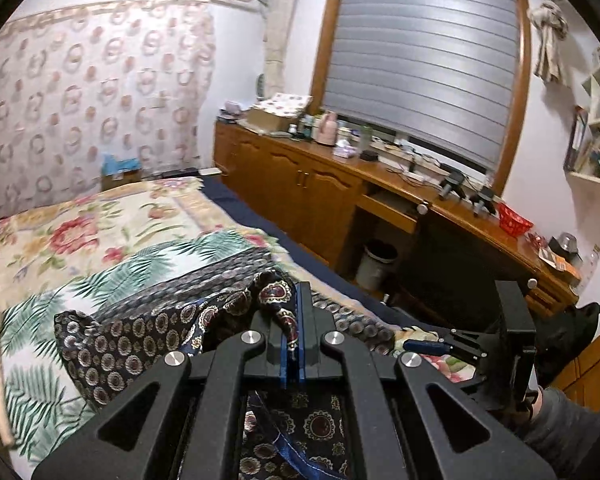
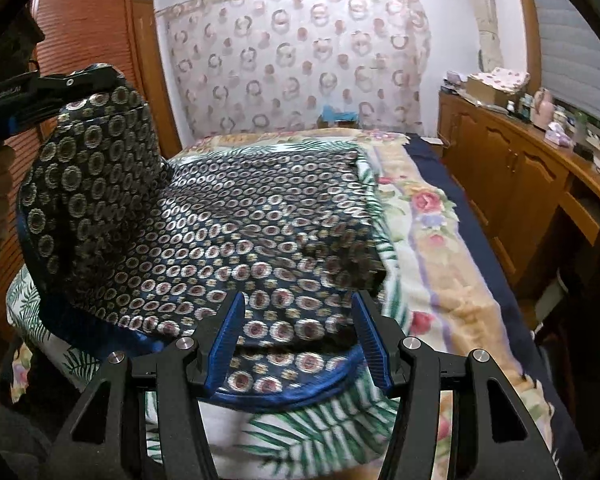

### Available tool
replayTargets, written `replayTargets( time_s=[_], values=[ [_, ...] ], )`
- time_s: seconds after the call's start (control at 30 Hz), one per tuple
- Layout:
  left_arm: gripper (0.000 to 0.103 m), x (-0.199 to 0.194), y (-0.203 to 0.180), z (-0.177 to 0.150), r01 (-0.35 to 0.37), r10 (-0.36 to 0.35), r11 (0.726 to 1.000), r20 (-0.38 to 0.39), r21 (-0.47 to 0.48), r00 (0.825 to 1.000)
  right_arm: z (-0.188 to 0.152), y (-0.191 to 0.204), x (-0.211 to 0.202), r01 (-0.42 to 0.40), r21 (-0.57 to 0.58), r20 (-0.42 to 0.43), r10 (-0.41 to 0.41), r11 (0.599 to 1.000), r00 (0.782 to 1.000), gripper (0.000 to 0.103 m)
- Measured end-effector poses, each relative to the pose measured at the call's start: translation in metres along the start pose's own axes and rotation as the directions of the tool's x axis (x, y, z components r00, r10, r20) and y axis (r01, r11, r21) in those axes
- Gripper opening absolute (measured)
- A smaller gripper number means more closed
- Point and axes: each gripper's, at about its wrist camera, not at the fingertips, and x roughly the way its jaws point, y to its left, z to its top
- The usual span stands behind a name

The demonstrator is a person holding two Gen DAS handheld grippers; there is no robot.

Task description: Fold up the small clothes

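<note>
A dark navy garment (image 2: 235, 224) with a round medallion print and a blue hem lies on a palm-leaf cloth (image 2: 312, 432) on the bed. My left gripper (image 1: 293, 320) is shut on a corner of the garment (image 1: 139, 344) and holds it lifted above the bed. It shows at the upper left of the right wrist view (image 2: 99, 76), with the cloth hanging down from it. My right gripper (image 2: 297, 320) is open and empty. Its blue pads (image 2: 227, 340) straddle the near hem of the garment. The right gripper also shows at the right of the left wrist view (image 1: 424, 346).
A floral blanket (image 1: 99, 216) covers the bed. A long wooden cabinet and desk (image 1: 340, 176) with bottles, boxes and a red basket (image 1: 514, 220) runs along the right. A bin (image 1: 376, 264) stands under the desk. A wooden wardrobe (image 2: 87, 20) stands at the left.
</note>
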Motion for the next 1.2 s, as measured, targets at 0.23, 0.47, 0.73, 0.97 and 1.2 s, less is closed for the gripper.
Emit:
replayTargets(
  time_s=[0.23,0.47,0.73,0.97,1.2],
  values=[
    [0.004,0.034,-0.019,0.006,0.034,-0.031,0.999,-0.074,0.037,0.997,-0.004,-0.012,0.001,0.014,0.035,0.000,-0.014,0.999,1.000,0.058],
    [0.034,0.033,-0.023,-0.001,0.028,-0.019,0.997,-0.120,0.078,0.993,0.001,-0.016,0.006,0.030,0.040,-0.014,-0.030,0.999,0.999,0.058],
    [0.070,0.004,0.014,-0.017,-0.054,0.061,0.995,-0.084,0.085,0.995,0.027,-0.011,0.004,0.050,0.024,0.016,-0.051,0.998,0.999,0.058],
    [0.070,0.001,0.084,-0.058,-0.181,0.181,0.983,-0.156,0.013,0.971,0.053,0.014,0.033,0.003,-0.038,0.012,-0.003,0.999,1.000,0.058],
    [0.070,-0.002,0.130,-0.088,-0.269,0.262,0.963,-0.186,-0.015,0.947,0.082,0.052,0.093,-0.128,-0.110,-0.062,0.122,0.986,0.991,0.058]
  ],
)
